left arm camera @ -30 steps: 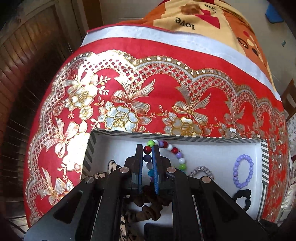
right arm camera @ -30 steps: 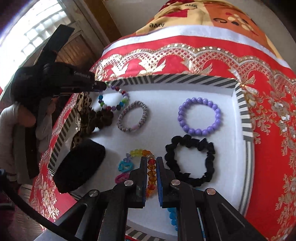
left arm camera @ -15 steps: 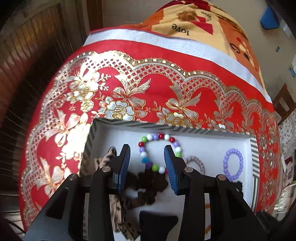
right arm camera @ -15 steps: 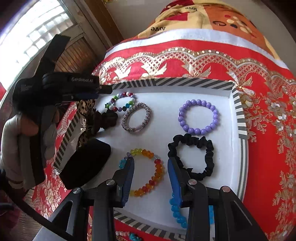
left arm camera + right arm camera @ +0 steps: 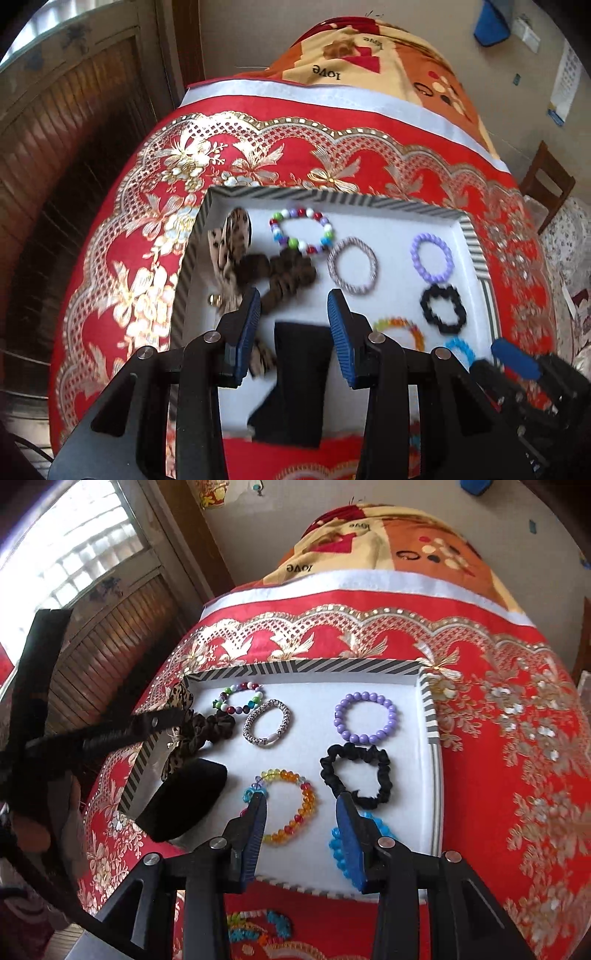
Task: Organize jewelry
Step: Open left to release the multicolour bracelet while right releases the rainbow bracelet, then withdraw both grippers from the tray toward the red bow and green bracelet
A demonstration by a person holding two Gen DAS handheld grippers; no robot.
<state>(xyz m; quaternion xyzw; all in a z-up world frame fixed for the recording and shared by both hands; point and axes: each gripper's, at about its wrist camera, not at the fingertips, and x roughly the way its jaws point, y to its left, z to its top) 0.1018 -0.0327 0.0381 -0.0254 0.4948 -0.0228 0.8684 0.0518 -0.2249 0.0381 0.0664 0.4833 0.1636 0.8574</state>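
Note:
A white tray with a striped rim (image 5: 306,666) holds the jewelry. My right gripper (image 5: 301,808) hovers above an orange bead bracelet (image 5: 308,801). Its jaws are opening and nothing is pressed between them. A blue bracelet (image 5: 384,830) and a black scrunchie (image 5: 384,771) lie beside it. My left gripper (image 5: 293,306) stands open and empty above the tray's near left. A multicolour bead bracelet (image 5: 301,230), a brown scrunchie (image 5: 284,275) and a leopard scrunchie (image 5: 231,240) lie beyond its tips. A silver woven bracelet (image 5: 352,271) and a purple bead bracelet (image 5: 431,257) lie further right.
A black velvet block (image 5: 184,801) sits at the tray's near left corner. The tray rests on a red and gold cloth (image 5: 498,775), where a loose colourful bracelet (image 5: 258,928) lies just outside the near rim. Wooden shutters (image 5: 55,147) stand at the left.
Both grippers opened and drew back and up from the tray. The left let go of the multicolour bead bracelet, the right let go of the orange one.

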